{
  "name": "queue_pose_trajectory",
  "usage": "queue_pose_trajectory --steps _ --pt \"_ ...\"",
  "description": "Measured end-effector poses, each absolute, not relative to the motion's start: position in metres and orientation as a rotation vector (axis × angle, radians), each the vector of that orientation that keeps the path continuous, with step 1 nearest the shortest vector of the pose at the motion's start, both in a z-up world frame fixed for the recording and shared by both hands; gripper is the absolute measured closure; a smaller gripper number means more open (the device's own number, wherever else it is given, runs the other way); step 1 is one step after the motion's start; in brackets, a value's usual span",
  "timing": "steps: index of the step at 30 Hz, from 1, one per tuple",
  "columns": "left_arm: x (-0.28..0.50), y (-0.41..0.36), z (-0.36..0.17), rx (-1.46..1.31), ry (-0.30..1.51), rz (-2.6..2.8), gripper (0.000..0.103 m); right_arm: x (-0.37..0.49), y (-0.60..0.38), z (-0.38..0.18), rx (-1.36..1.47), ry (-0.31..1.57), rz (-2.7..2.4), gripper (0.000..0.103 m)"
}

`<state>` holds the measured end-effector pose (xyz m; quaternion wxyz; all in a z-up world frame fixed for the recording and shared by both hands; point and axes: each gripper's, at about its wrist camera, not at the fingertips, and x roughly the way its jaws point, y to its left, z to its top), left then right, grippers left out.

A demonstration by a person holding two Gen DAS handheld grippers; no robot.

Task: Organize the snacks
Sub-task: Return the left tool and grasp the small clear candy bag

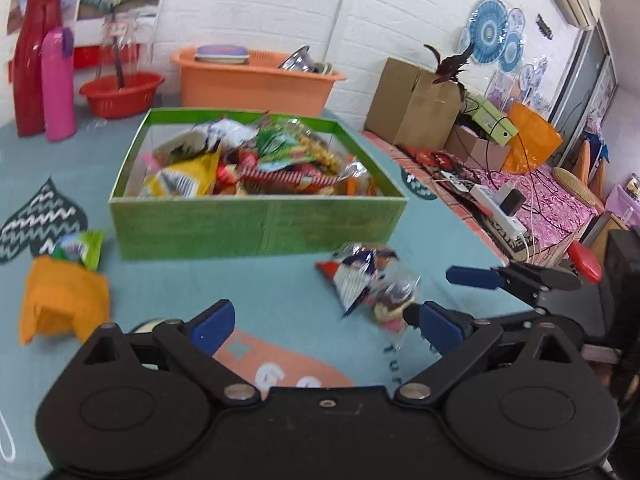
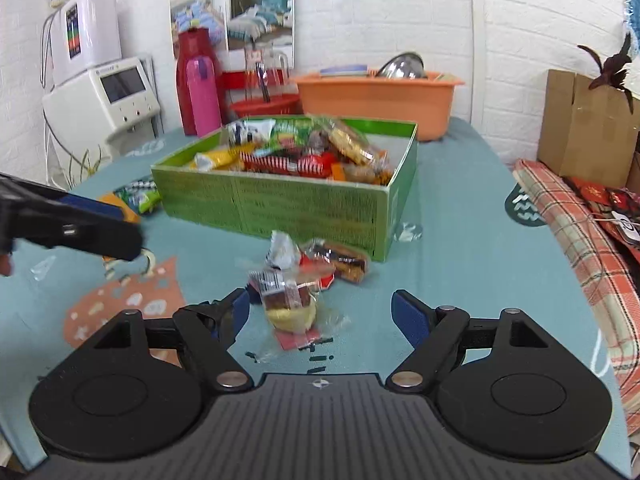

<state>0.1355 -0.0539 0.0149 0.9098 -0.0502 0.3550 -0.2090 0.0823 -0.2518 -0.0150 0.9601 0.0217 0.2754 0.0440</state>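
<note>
A green box (image 1: 256, 222) full of snack packets stands on the blue table; it also shows in the right wrist view (image 2: 280, 208). A small heap of loose snack packets (image 1: 368, 280) lies in front of its right corner, also in the right wrist view (image 2: 304, 276). My left gripper (image 1: 326, 326) is open and empty, low over the table left of the heap. My right gripper (image 2: 320, 314) is open around the nearest packet, a clear-wrapped yellow cake (image 2: 290, 314); its fingers (image 1: 472, 276) show at the right of the left view. An orange packet (image 1: 64, 300) and a green packet (image 1: 82, 246) lie left of the box.
Behind the box stand an orange tub (image 1: 256, 80), a red basin (image 1: 120, 94), a pink bottle (image 1: 58, 84) and a red flask (image 1: 34, 64). A cardboard box (image 1: 412, 106) and a power strip (image 1: 500, 212) sit on a side surface to the right. A white appliance (image 2: 104, 96) stands at the left.
</note>
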Motion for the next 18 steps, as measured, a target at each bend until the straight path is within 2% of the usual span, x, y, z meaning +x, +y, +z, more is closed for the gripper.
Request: queue_pose_trajectory --steps 3,4,5,11,12,13,15,18 --pt "0.131 -0.044 0.011 -0.127 0.739 -0.414 0.0 0.096 -0.243 -0.024 -0.016 0.562 0.111 0.0" --pt "0.131 -0.042 0.01 -0.137 0.742 -0.412 0.0 0.1 -0.238 -0.025 -0.029 0.573 0.126 0.021" --pt "0.13 -0.04 0.009 -0.151 0.745 -0.414 0.0 0.102 -0.234 -0.027 -0.034 0.592 0.143 0.032" --pt "0.128 -0.044 -0.01 -0.202 0.784 -0.492 0.0 0.079 -0.197 -0.027 -0.105 0.585 0.295 0.03" --pt "0.128 -0.048 -0.015 -0.209 0.795 -0.507 0.0 0.073 -0.194 -0.027 -0.108 0.579 0.31 0.027" --pt "0.129 -0.052 -0.021 -0.213 0.808 -0.521 0.0 0.068 -0.192 -0.027 -0.104 0.572 0.321 0.016" --pt "0.131 -0.06 -0.03 -0.215 0.833 -0.546 0.0 0.06 -0.192 -0.029 -0.091 0.572 0.326 0.0" --pt "0.136 -0.069 -0.036 -0.219 0.84 -0.565 0.0 0.056 -0.193 -0.032 -0.11 0.582 0.309 0.0"
